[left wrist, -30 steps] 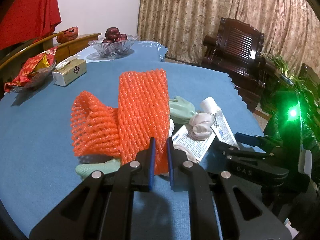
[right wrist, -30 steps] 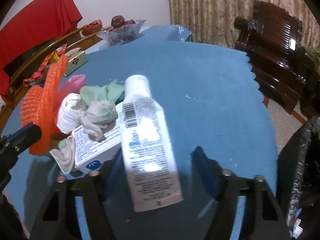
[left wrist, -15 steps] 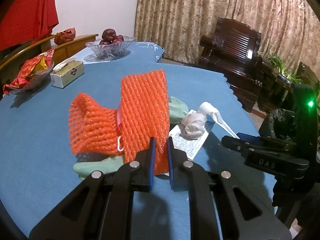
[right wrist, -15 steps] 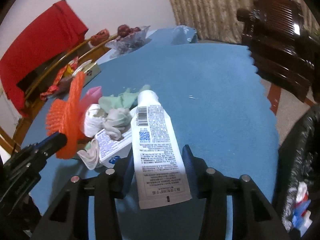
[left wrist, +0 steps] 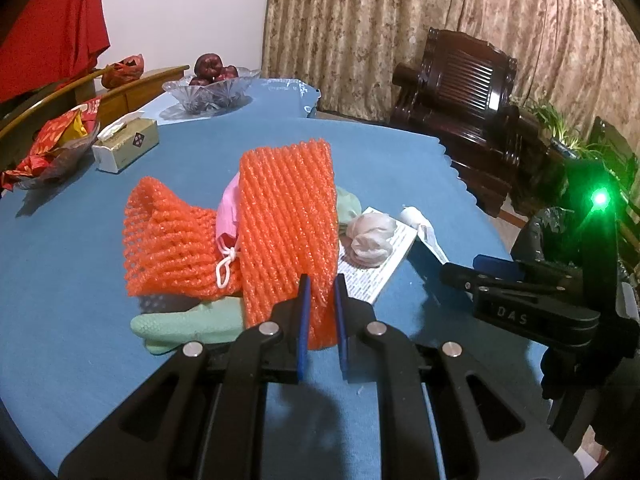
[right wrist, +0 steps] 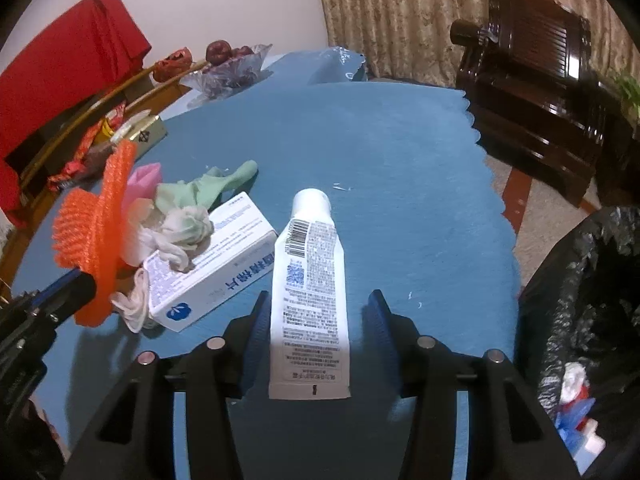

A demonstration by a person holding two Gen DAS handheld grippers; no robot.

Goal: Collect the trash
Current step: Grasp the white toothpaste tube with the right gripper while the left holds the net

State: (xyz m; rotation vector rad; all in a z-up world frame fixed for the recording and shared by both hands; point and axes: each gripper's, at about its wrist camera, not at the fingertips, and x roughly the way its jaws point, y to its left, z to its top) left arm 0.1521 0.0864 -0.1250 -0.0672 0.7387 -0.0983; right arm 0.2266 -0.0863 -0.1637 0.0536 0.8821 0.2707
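White tube lies between right tool fingers.

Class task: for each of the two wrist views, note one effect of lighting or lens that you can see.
Left wrist view: a green indicator light flares at the right edge, and fisheye vignetting darkens the corners. Right wrist view: the white tube casts a dark shadow on the blue tablecloth, whose edge bows outward.

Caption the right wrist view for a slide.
Right gripper, jaws opening, straddles a white tube on the blue table, trash bag at right.
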